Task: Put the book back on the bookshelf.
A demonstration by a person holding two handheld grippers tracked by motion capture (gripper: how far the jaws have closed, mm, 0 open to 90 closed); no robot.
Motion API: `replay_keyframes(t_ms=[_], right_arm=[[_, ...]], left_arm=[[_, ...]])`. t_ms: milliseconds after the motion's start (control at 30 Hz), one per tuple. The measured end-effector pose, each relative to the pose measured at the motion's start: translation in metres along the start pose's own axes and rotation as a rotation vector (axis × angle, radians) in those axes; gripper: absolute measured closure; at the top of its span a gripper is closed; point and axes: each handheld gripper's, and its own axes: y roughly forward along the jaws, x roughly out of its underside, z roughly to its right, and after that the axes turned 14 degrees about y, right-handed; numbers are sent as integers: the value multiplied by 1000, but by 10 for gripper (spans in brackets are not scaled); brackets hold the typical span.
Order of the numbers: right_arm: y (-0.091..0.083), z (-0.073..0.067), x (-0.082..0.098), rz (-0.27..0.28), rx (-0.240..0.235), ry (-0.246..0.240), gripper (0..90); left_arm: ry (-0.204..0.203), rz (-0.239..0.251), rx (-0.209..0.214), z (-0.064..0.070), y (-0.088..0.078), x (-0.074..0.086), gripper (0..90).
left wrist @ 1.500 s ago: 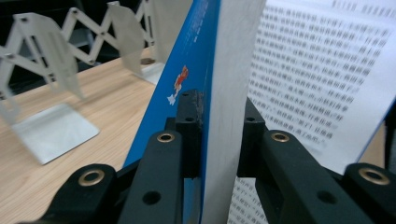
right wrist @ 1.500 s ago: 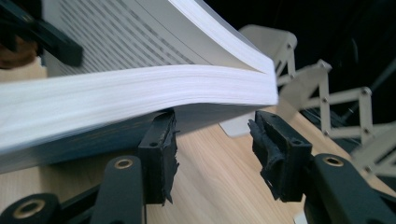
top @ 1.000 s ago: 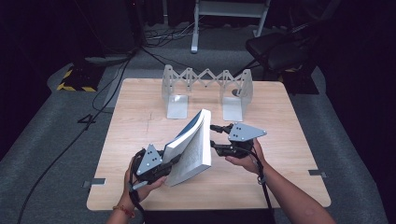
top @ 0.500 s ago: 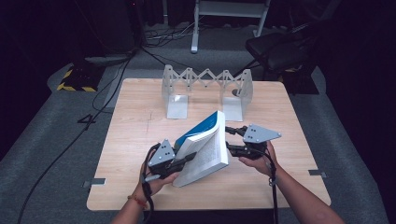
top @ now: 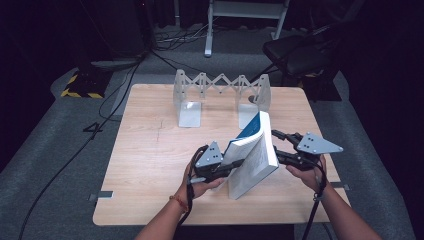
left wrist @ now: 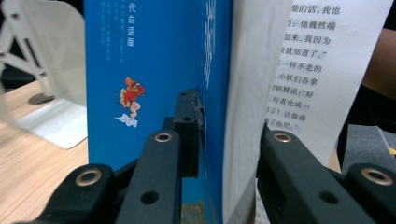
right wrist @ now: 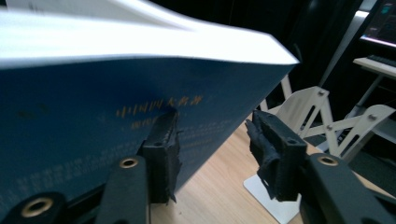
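A thick paperback book [top: 252, 157] with a blue cover stands tilted over the right half of the wooden table [top: 150, 165], spine toward the far side. My left gripper [top: 235, 165] is shut on it from the left. Up close, one jaw lies on the blue cover [left wrist: 140, 70] and the other on the printed page side, with my left gripper [left wrist: 229, 121] clamping the block of pages. My right gripper [top: 276, 145] is at the book's right face. Its jaws have just been closing. In the right gripper view one pad [right wrist: 161, 140] rests against the cover [right wrist: 93, 102] while the other stands free, with only the cover's lower edge between them.
A white folding accordion rack [top: 220, 85] with two upright end plates stands at the table's far side, just beyond the book; it also appears as rack [right wrist: 322, 116] and rack [left wrist: 42, 70]. A dark chair [top: 300, 55] and cables lie on the floor behind the table.
Both hands have carried the book to the right across the table. The book has turned more upright, and the right gripper has stayed alongside its right face.
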Motion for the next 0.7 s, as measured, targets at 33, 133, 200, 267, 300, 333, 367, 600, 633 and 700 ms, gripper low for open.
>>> replay_keyframes(t_ms=[33, 133, 200, 267, 300, 333, 367, 600, 633, 700], right_arm=[[-4, 1, -2, 19, 6, 5, 551], [-11, 1, -6, 30, -3, 22, 573], [-10, -3, -5, 27, -9, 16, 584], [-9, -8, -4, 22, -30, 15, 579], [-8, -11, -4, 17, -36, 12, 577], [-8, -11, -4, 17, -36, 12, 577], [-6, -13, -3, 12, -46, 9, 567], [12, -33, 15, -86, -130, -23, 469], [12, -33, 15, -86, -130, -23, 469], [13, -37, 18, -96, -150, -27, 461]], left_arm=[[-3, 3, -2, 0, 1, 0, 750], [-9, 4, -18, 0, -3, 1, 748], [-10, 2, -34, 0, -8, 2, 743], [-15, -3, -41, 0, -14, 4, 739], [-15, -8, -45, -1, -16, 5, 739], [-15, -8, -45, -1, -16, 5, 739], [-12, -13, -50, -1, -18, 5, 739], [9, -67, -69, 3, -29, 8, 646], [9, -67, -69, 3, -29, 8, 628], [22, -79, -78, 5, -35, 7, 603]])
